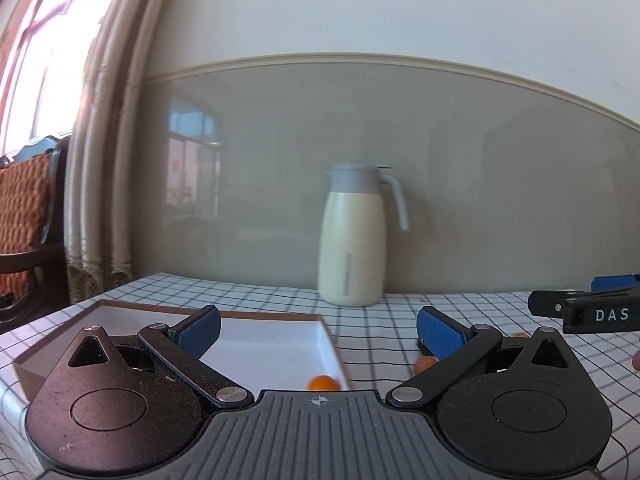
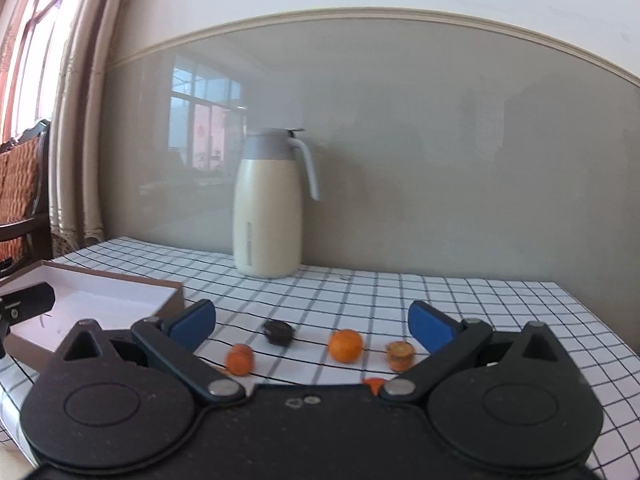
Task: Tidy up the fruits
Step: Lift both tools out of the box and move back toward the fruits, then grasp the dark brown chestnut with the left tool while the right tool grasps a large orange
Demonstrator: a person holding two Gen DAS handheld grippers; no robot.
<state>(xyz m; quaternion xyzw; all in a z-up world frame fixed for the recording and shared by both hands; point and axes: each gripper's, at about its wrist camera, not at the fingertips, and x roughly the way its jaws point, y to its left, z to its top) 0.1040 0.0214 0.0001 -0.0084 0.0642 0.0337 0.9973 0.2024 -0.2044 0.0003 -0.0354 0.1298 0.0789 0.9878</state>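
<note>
Right hand-held gripper (image 2: 312, 326), wide open and empty, faces the round orange fruit (image 2: 345, 345) between its fingers on the checked counter (image 2: 500, 312); left hand-held gripper (image 1: 318, 330), equally open and empty, hovers over the shallow white cardboard box (image 1: 276, 344). Risk: closing off-centre would roll the fruit away.

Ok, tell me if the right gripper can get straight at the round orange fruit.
Probably yes: the right gripper is open, and the round orange fruit sits on the checked cloth between its fingers, with nothing in front.
</note>
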